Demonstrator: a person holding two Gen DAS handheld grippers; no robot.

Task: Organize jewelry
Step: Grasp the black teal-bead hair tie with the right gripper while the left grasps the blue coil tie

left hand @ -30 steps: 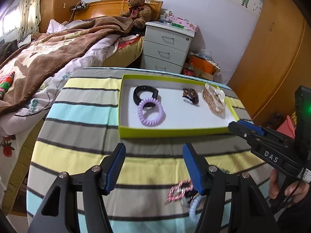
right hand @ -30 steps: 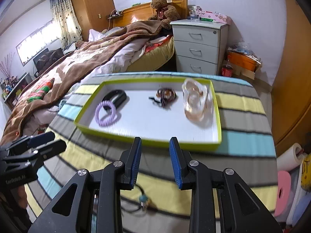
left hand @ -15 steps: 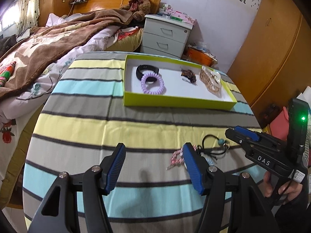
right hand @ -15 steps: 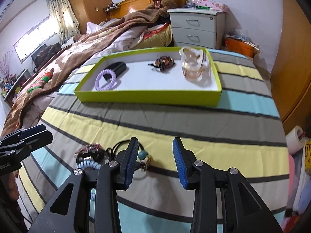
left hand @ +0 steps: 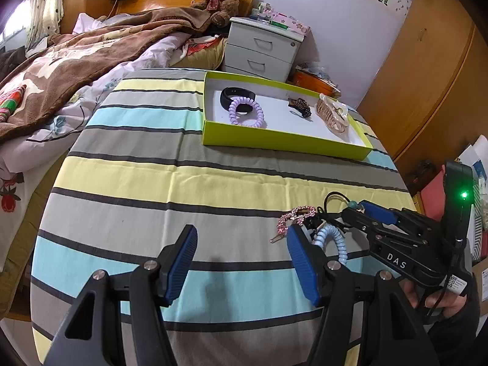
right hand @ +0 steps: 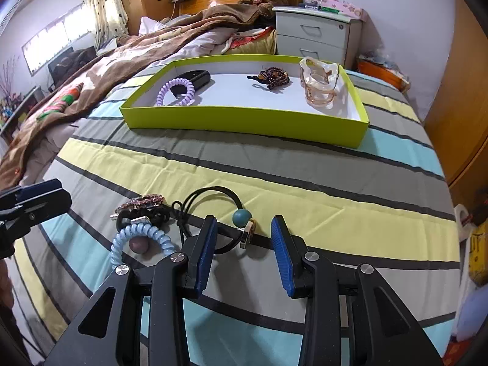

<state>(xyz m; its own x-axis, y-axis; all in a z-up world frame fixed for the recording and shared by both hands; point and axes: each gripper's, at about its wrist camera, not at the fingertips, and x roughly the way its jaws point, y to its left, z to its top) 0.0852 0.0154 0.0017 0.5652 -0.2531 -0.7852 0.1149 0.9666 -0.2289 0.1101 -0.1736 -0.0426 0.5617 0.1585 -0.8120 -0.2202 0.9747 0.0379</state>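
A lime-green tray (left hand: 283, 143) (right hand: 244, 120) at the table's far side holds a purple coil tie (left hand: 245, 113) (right hand: 175, 91), a black band (left hand: 236, 96), a brown beaded piece (right hand: 273, 76) and a clear pink claw clip (right hand: 320, 82). Nearer lies a loose pile: a pink rhinestone clip (left hand: 294, 216) (right hand: 140, 202), a light-blue coil tie (left hand: 334, 239) (right hand: 137, 239) and a black cord tie with a teal bead (right hand: 242, 217). My right gripper (right hand: 244, 244) is open, its fingers either side of the bead and metal charm. My left gripper (left hand: 241, 256) is open, empty, left of the pile.
The table wears a striped cloth (left hand: 152, 183). A bed with a brown blanket (left hand: 76, 58) lies to the left. A white nightstand (left hand: 262, 48) and a teddy bear (left hand: 219, 0) stand behind. Wooden wardrobes (left hand: 427, 76) stand to the right.
Both grippers have pulled back from the tray toward the near side of the table. The right gripper has come down and opened wider around the beaded cord tie.
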